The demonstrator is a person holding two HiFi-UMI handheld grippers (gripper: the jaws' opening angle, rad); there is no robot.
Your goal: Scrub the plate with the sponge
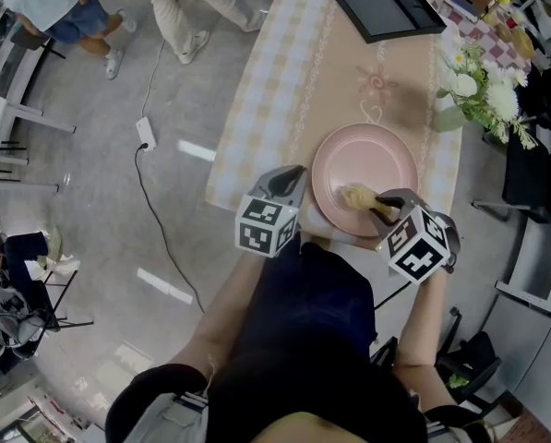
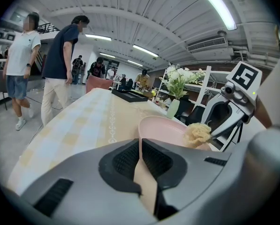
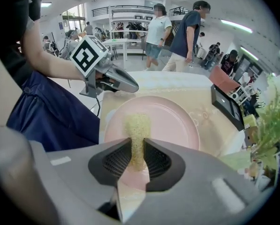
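We judge the sponge (image 3: pixel 137 123) soft and light, rightly pinched by its rear in our right hand-held gripper (image 3: pixel 137 146) over the slick, breakable plate (image 1: pixel 367 150) on the tabletop (image 1: pixel 284 90), while our left hand-held gripper (image 2: pixel 140 144), clenched and empty, sits beside its rim.

No words, brands or numbers are legible. The cube (image 1: pixel 268 226) on the left tongs (image 1: pixel 296 173) and the cube (image 1: pixel 417 245) on the right tongs (image 1: pixel 378 207), lower middle of the frame, bear only black-and-white square patterns (no letters).

The plate (image 1: pixel 367 160) is pink, the sponge (image 1: pixel 356 196) pale yellow, the tablecloth (image 1: pixel 257 109) checked beige and white.
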